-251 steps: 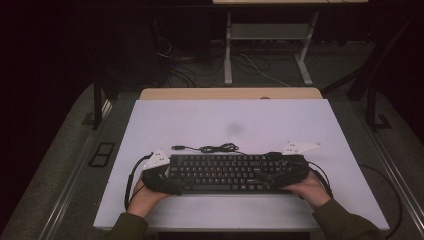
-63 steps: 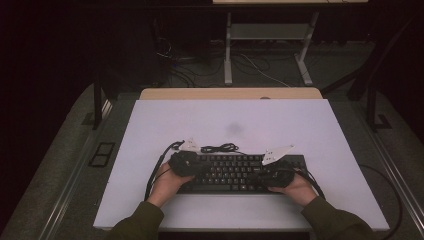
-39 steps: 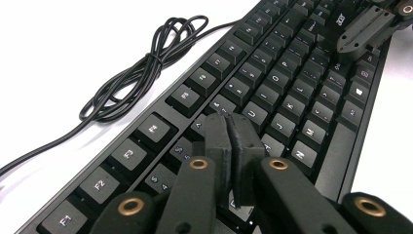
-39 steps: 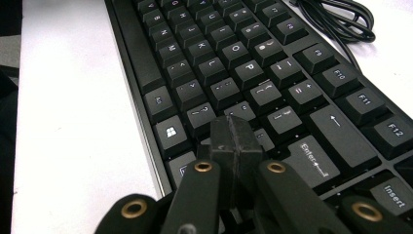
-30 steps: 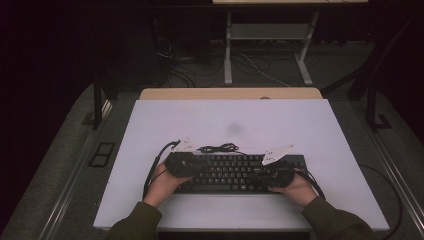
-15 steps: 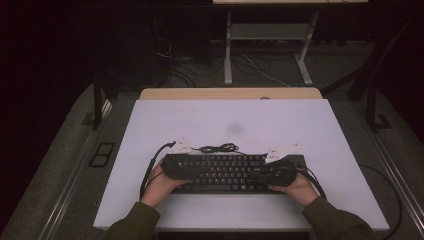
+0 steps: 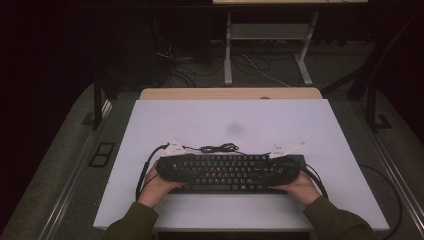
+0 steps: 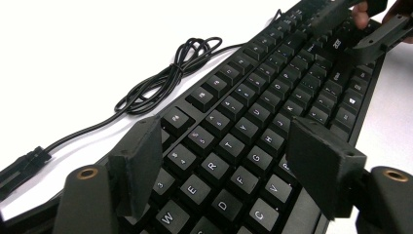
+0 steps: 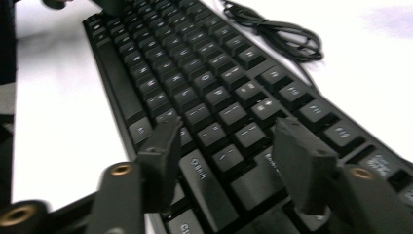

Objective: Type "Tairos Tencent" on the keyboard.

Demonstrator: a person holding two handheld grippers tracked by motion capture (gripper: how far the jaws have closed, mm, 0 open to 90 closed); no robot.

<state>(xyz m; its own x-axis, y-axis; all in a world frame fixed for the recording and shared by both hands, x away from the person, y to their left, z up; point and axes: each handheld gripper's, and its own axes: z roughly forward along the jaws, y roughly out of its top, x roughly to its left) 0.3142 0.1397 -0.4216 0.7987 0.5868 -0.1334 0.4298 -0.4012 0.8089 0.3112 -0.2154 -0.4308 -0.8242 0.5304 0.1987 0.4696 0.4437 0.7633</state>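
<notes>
white surface point(image 7: 235, 120) spread wide, black keyboard point(image 7: 227, 172) lying flat near its front edge, a gripper at each end. left gripper point(image 8: 229, 165) over the letter end: jaws have just been opening, now well apart above the keys, pads pressing nothing. right gripper point(image 9: 224, 161) at the other end, same story, jaws just opened, straddling the keys without a pinch. legends readable in the left gripper view: w, e, r, t, d, f, g, c, v. right gripper view gives "shift", the rest blurred. cable point(image 7: 217, 148) coiled just behind the keyboard; left gripper view alone shows its plug point(image 8: 22, 165) on the surface.
</notes>
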